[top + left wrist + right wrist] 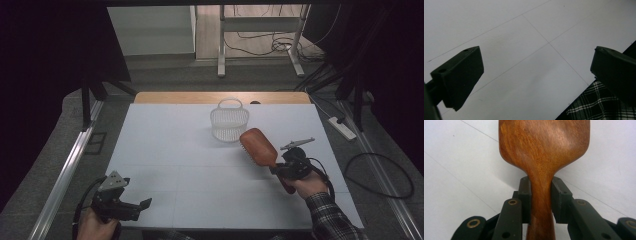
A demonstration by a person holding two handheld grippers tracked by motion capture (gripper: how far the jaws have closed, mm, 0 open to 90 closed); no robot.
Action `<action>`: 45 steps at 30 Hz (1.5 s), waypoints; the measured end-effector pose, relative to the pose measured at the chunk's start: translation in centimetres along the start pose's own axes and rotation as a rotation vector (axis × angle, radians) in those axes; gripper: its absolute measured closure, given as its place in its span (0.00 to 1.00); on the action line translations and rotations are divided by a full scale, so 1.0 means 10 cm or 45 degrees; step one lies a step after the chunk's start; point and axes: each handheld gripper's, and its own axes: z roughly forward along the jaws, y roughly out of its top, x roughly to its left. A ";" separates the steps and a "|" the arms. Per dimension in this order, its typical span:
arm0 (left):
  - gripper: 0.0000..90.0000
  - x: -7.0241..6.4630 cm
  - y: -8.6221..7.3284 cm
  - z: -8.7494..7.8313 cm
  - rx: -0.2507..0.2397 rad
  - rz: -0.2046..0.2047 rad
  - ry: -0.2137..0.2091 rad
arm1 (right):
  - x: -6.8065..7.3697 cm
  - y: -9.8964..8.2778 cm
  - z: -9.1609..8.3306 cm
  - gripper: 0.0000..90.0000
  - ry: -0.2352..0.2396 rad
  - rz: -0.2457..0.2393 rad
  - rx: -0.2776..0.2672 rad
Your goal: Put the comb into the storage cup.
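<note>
A wooden hairbrush (258, 146) is held above the white table (165, 155), its paddle head pointing toward the far left and bristles facing down-left. My right gripper (280, 169) is shut on the hairbrush handle (541, 195), its jaws pressed against both sides of the neck just below the head. A white plastic basket (229, 121) with a loop handle stands upright on the table just beyond the brush head. My left gripper (135, 206) rests low at the near left corner of the table, open, with nothing between its jaws (536, 75).
A wooden board edge (220, 97) runs along the table's far side. A power strip (342, 127) and cables lie on the floor to the right. A metal rail (65, 175) runs along the left. A plaid sleeve (332, 220) is at the near right.
</note>
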 end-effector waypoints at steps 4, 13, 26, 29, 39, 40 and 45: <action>0.00 0.01 0.01 0.01 0.013 -0.004 -0.016 | 0.01 -0.01 -0.06 0.80 0.005 -0.007 -0.034; 0.00 0.01 0.08 0.09 -0.006 0.006 -0.118 | 0.03 -0.04 -0.15 0.80 0.018 -0.017 -0.077; 0.00 0.02 0.32 0.24 -0.015 0.042 -0.184 | 0.09 -0.07 -0.28 0.80 0.039 -0.033 -0.153; 0.00 0.03 0.39 0.26 -0.037 0.021 -0.200 | 0.11 -0.07 -0.29 0.80 0.042 -0.040 -0.163; 0.00 0.06 0.65 0.29 -0.069 0.003 -0.227 | 0.21 -0.04 -0.32 0.80 0.062 -0.071 -0.198; 0.00 0.06 0.68 0.30 -0.073 0.000 -0.229 | 0.21 -0.04 -0.32 0.80 0.060 -0.076 -0.201; 0.00 0.06 0.82 0.34 -0.090 -0.006 -0.269 | 0.27 -0.03 -0.33 0.80 0.077 -0.090 -0.216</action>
